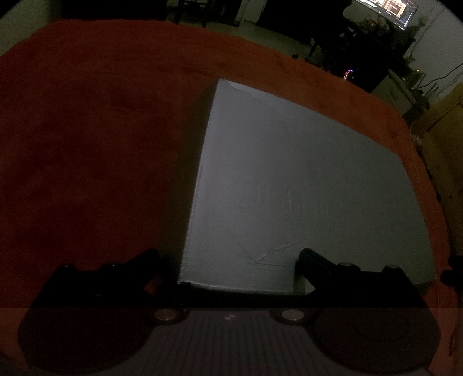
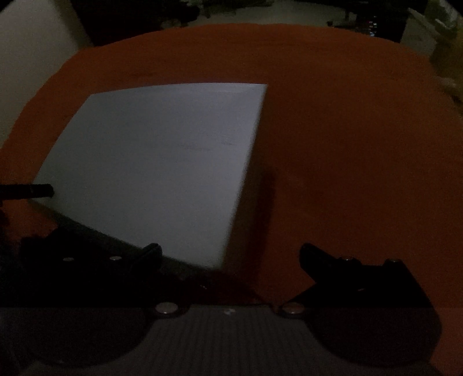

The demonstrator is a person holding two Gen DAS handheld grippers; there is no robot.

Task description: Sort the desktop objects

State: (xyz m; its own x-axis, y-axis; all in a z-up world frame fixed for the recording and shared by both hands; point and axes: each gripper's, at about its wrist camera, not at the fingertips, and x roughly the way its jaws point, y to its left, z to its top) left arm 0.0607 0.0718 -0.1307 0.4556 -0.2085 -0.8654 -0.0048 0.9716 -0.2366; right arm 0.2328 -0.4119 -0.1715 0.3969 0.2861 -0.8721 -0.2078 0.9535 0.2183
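White box (image 1: 303, 179), flat-topped and closed, lies on the orange-red cloth (image 1: 95, 138) that covers the surface; its lid is pale grey in the dim light, with a few faint scratches and a crease near the close edge. Whatever it may hold is hidden, since only the lid and a sliver of one side wall show.

In the left wrist view the box fills the right half of the frame, and its near left corner sits between the two fingers of the left claw (image 1: 228, 260). That claw is spread wide and grips nothing; its right fingertip (image 1: 311, 259) overlaps the lid in the picture, though whether it touches the lid cannot be told. Far behind, across a dark room, a lit screen (image 1: 387, 8) glows at the top right.

In the right wrist view the same box (image 2: 162, 162) lies to the left, its near right corner just ahead of the right claw (image 2: 230, 257). This claw is also spread wide and holds nothing, with its right finger over bare cloth (image 2: 361, 162) and its left finger (image 2: 150, 254) at the box's near edge. A dark, thin bar (image 2: 26, 189) pokes in from the left border over the box's left corner; the picture is too dim to say what it is.
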